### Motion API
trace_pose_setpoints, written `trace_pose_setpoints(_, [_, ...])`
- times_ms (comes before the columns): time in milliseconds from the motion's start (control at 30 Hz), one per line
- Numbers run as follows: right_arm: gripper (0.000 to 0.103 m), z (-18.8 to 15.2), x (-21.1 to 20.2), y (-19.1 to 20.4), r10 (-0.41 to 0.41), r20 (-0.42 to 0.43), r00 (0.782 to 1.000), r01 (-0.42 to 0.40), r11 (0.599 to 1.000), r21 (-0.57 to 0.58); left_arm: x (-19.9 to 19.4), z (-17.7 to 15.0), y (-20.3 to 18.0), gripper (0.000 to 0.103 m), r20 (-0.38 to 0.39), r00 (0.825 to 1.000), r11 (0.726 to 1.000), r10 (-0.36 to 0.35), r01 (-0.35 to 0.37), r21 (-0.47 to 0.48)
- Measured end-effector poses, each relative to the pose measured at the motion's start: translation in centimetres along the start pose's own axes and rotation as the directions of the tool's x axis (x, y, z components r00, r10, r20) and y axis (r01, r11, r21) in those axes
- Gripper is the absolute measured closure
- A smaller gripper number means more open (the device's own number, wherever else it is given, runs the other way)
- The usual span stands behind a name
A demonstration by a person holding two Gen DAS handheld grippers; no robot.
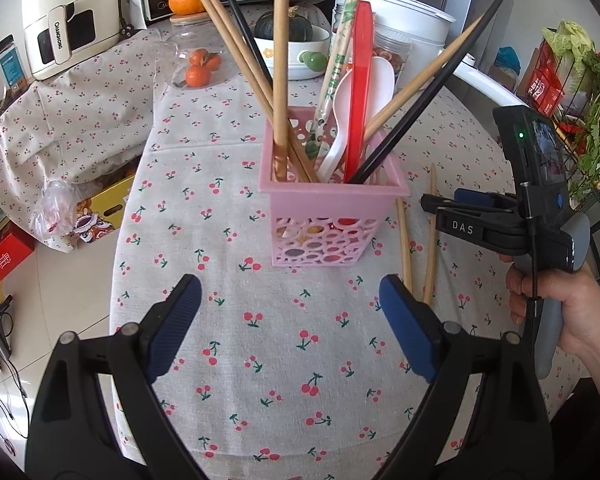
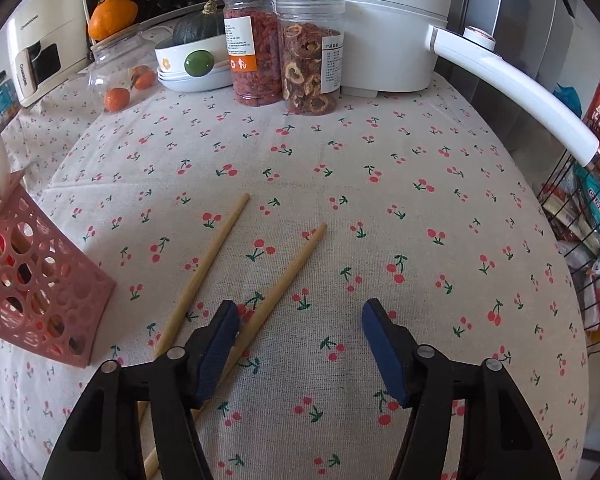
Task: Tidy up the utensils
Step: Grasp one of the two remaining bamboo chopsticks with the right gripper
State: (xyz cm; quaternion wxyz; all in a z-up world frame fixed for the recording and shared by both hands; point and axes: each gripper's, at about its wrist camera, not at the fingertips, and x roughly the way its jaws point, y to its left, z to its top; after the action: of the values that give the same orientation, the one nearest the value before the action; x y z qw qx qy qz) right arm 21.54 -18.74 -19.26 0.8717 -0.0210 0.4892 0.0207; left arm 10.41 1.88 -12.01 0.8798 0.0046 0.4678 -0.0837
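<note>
Two loose chopsticks (image 2: 236, 292) lie on the tablecloth (image 2: 380, 200) just right of the pink holder (image 1: 332, 208). Right gripper (image 2: 300, 344) jaws apart, one chopstick just inside the left pad, unclamped. Left gripper (image 1: 290, 320) wide, empty. Advice: centre on one stick before closing.

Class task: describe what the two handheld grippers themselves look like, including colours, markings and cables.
Both the left gripper and the right gripper have black frames with silver pivot pins and ribbed blue finger pads. The left camera shows the right one's white "DAS" lettering, grey handle, black cable and green light.
</note>
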Motion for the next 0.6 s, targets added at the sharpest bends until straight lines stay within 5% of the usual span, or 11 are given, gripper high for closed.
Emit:
trace_pose_setpoints(133, [0.086, 0.0, -0.4, 0.6, 0.032, -0.024, 0.999, -0.032, 0.999, -0.024, -0.2, -0.1, -0.5, 0.013, 0.0, 1.0, 1.0, -0.014, 0.014, 0.011])
trace_pose_setpoints(467, [0.096, -0.8, -1.7, -2.3, 0.055, -0.101, 0.993, -0.052, 0.998, 0.037, -0.8, -0.9, -3.9, 0.014, 0.008, 0.999, 0.989, -0.051, 0.05, 0.138])
trace_pose_setpoints(533, [0.096, -1.2, -2.3, -3.6, 0.051, -0.109, 0.993, -0.044, 0.997, 0.059, -0.5, -1.1, -4.8, 0.023, -0.004, 0.997, 0.983, -0.083, 0.082, 0.166])
trace_pose_setpoints(600, [0.096, -1.6, -2.9, -4.8, 0.05, -0.115, 0.992, -0.041, 0.996, 0.08, 0.4, -1.3, -5.7, 0.044, -0.047, 0.99, 0.975, -0.132, 0.138, 0.172])
